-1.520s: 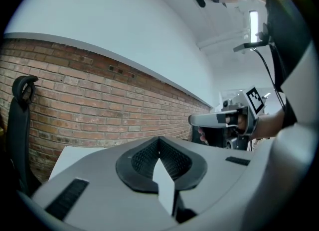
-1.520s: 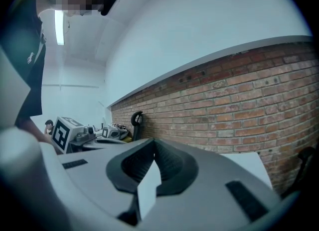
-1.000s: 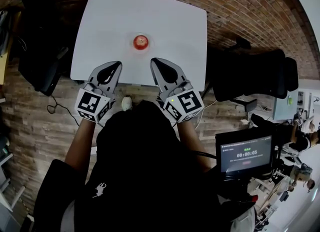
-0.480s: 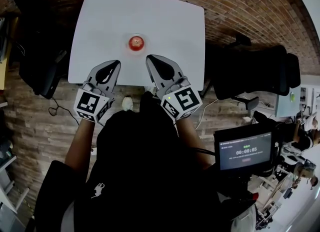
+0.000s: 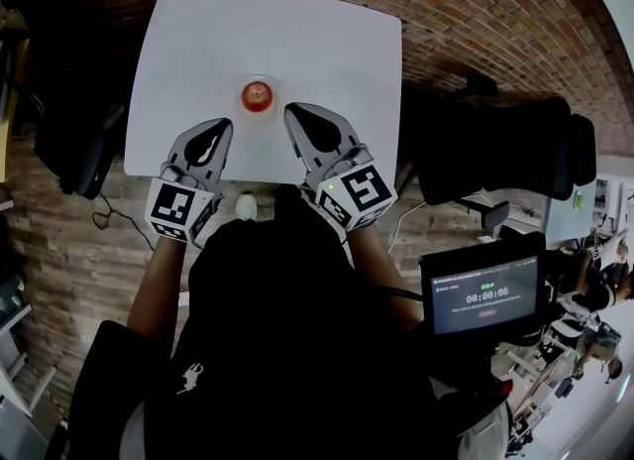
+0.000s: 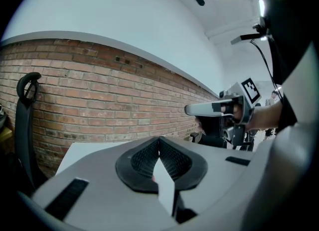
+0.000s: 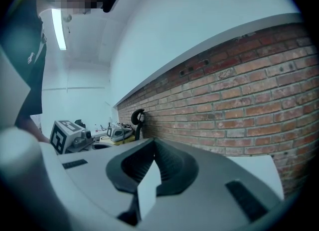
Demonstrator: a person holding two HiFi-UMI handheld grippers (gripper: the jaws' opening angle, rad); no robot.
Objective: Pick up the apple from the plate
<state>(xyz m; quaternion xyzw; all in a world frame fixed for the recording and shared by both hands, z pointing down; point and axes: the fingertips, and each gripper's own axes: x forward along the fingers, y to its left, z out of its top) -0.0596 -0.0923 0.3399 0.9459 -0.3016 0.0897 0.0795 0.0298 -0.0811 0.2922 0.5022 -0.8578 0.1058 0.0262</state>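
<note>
Apple point(image 5: 257, 96) sits on a small plate point(image 5: 242, 104) on the white tabletop point(image 5: 327, 47), nearer the person's edge than the far edge. Left tool point(image 5: 224, 125) is near the apple, on its near-left side, not touching it; its 2 jaws are closed together with nothing gripped. Right tool point(image 5: 291, 110) is just beside the apple, on its near-right side, apart from the plate; its 2 jaws likewise meet at the tips, empty. Both tools point across the tabletop past the apple. Black chair point(image 5: 495, 146) stands well to the right of the apple, off the tabletop.
</note>
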